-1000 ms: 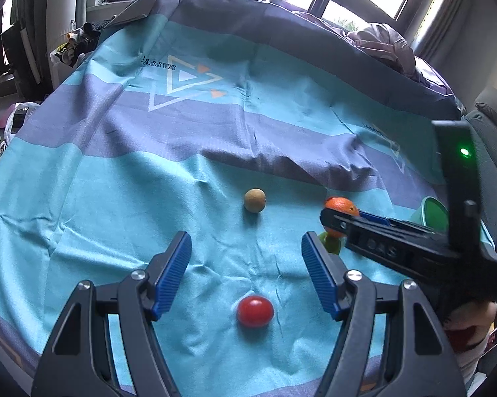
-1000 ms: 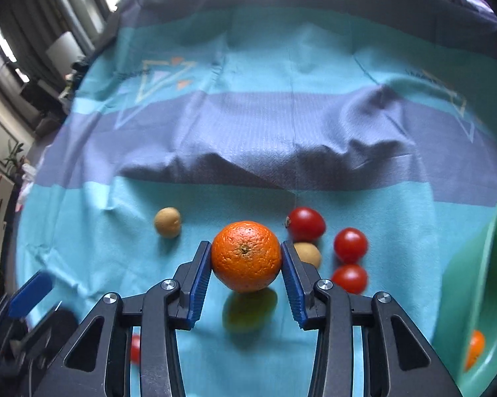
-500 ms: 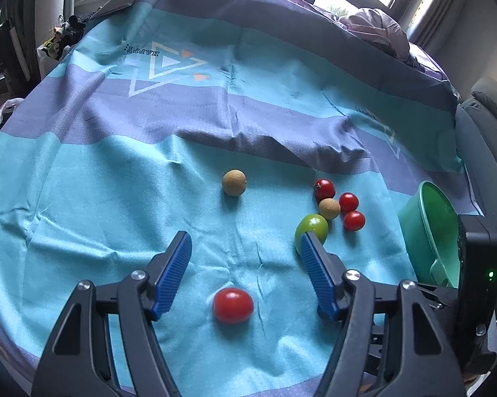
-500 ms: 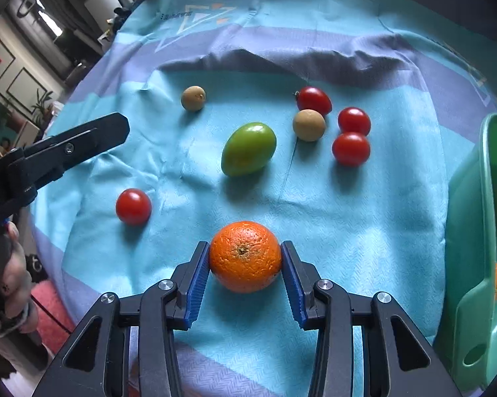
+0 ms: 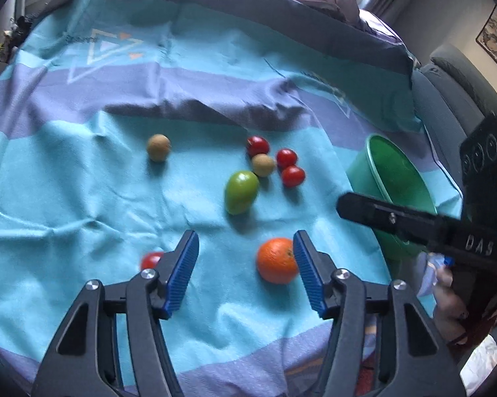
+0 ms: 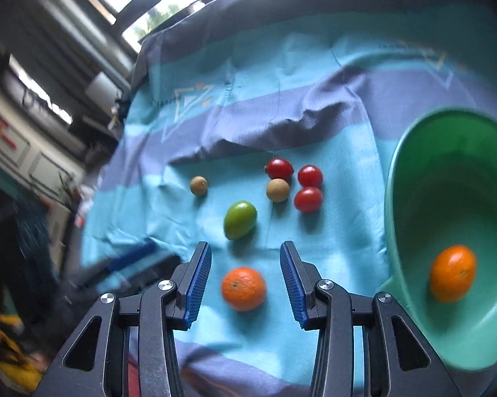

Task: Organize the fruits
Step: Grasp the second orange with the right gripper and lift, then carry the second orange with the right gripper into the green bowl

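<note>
An orange (image 6: 243,288) lies on the blue cloth between the open jaws of my right gripper (image 6: 245,284), not touching either pad. It also shows in the left wrist view (image 5: 276,260), beside the right finger of my open, empty left gripper (image 5: 245,271). A green fruit (image 5: 241,192) (image 6: 239,219), three red tomatoes (image 5: 286,157) (image 6: 310,176) and two tan round fruits (image 5: 263,164) (image 6: 198,185) lie farther back. A lone red tomato (image 5: 150,260) sits left of the left gripper. A green bowl (image 6: 410,178) (image 5: 397,178) on the right holds a second orange (image 6: 453,273).
The striped blue and purple cloth (image 5: 82,182) covers the table, with a raised fold (image 5: 198,109) behind the fruit. The right gripper's body (image 5: 430,228) crosses in front of the bowl in the left wrist view. A grey sofa (image 5: 453,86) stands to the right.
My right gripper carried the orange toward the front edge, opened and let it down on the cloth. My left gripper swung right, so the lone tomato now sits left of it.
</note>
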The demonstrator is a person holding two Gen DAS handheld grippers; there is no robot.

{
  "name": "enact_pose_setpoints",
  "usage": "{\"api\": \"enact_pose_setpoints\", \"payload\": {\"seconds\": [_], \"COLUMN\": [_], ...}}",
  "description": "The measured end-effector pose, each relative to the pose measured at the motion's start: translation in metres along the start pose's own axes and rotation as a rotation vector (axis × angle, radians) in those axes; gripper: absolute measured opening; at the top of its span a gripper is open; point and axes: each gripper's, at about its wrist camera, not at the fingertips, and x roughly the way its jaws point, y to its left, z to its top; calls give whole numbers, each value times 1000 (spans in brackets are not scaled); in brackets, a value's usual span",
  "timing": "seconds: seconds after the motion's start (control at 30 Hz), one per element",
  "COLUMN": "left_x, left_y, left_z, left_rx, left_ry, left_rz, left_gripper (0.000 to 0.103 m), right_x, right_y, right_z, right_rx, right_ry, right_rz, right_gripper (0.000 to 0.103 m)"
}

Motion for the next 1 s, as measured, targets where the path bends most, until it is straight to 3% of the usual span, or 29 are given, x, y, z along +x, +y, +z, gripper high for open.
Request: {"api": "enact_pose_setpoints", "payload": {"seconds": [0.13, 0.27, 0.43, 0.8, 1.0], "left_x": [23, 39, 48, 53, 26], "left_y": [-16, -26, -21, -23, -33], "left_z": [-10, -16, -18, -16, -11], "left_rx": [11, 39, 9, 20, 67], "left_ry": [91, 127, 146, 115, 19], "left_rz": [-89, -40, -35, -19, 18], "left_gripper": [50, 50, 43, 42, 42], "right_x": [17, 38, 60, 68, 50], "right_y": [0, -1, -7, -6, 7], "right_z": [0, -4, -7, -12, -7], "right_rx": [41, 50, 72, 39, -10], "right_ry": [72, 135, 210, 225, 160], "right_rz": [76, 54, 50, 25, 51], "right_gripper": [44, 44, 44, 43, 43]}}
